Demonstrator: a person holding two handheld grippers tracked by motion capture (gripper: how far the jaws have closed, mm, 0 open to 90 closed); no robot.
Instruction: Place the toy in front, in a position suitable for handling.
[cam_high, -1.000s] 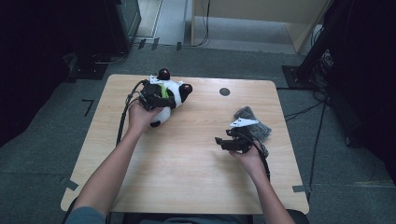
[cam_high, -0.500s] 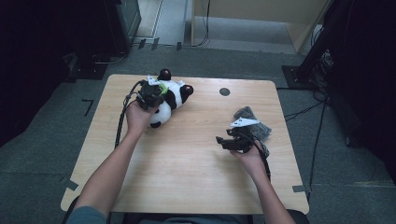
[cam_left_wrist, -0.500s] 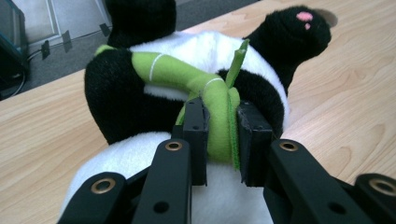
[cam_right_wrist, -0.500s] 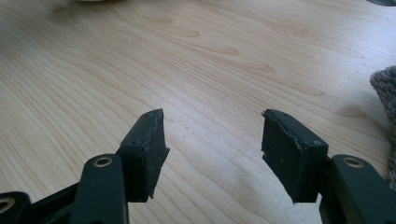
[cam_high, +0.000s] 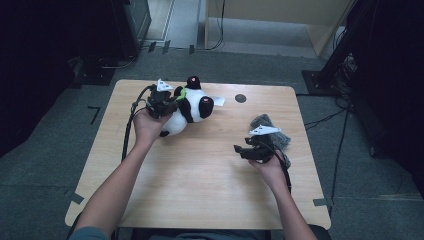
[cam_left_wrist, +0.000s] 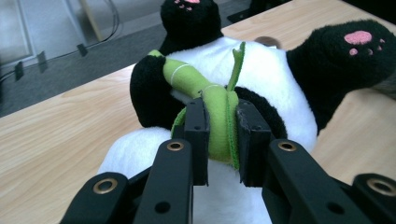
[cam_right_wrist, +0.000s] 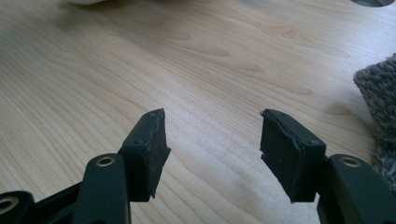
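Observation:
A black-and-white panda plush (cam_high: 196, 107) lies at the back left of the wooden table (cam_high: 200, 190). It holds a green bamboo stalk (cam_left_wrist: 216, 119) against its chest. My left gripper (cam_high: 171, 103) reaches in from the panda's left and is shut on that green stalk, which is squeezed between the two pads (cam_left_wrist: 198, 135). The panda's white belly (cam_left_wrist: 261, 60) and its black paw with pink pads fill the space behind. My right gripper (cam_high: 241, 150) rests low over the table at the right, open, with bare wood between its fingertips (cam_right_wrist: 152, 149).
A grey knitted cloth (cam_high: 268, 124) lies just behind the right gripper and shows at the edge of the right gripper view (cam_right_wrist: 380, 93). A small dark round disc (cam_high: 240, 98) sits near the table's back edge. A white tag (cam_high: 219, 101) sticks out of the panda.
The left hand and the panda have shifted a little to the right and up, and the plush now tilts in the grip. The right hand has stayed put.

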